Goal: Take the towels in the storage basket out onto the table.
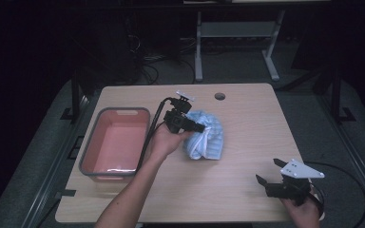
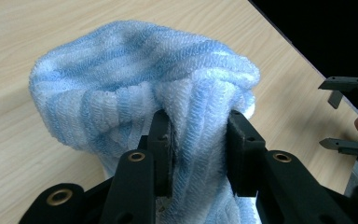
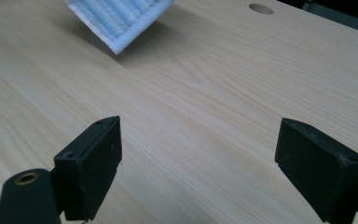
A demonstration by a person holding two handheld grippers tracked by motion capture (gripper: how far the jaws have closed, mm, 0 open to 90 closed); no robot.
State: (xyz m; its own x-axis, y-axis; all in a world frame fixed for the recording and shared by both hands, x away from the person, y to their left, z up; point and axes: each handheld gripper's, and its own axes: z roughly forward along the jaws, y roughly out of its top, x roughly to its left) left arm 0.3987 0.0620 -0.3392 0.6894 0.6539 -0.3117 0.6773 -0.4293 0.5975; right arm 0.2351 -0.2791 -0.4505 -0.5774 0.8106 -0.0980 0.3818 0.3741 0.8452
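My light wooden table (image 1: 247, 156) has a round hole (image 1: 220, 96) near its far edge. Beyond it, grey carpet (image 1: 237, 66) holds a white desk frame (image 1: 237, 42) and tangled cables (image 1: 147, 61) in a dark room.

We see a grey-rimmed pink tub (image 1: 115, 142) on the left of the wooden table (image 1: 247, 156), a round hole (image 1: 219, 96) near its far edge.
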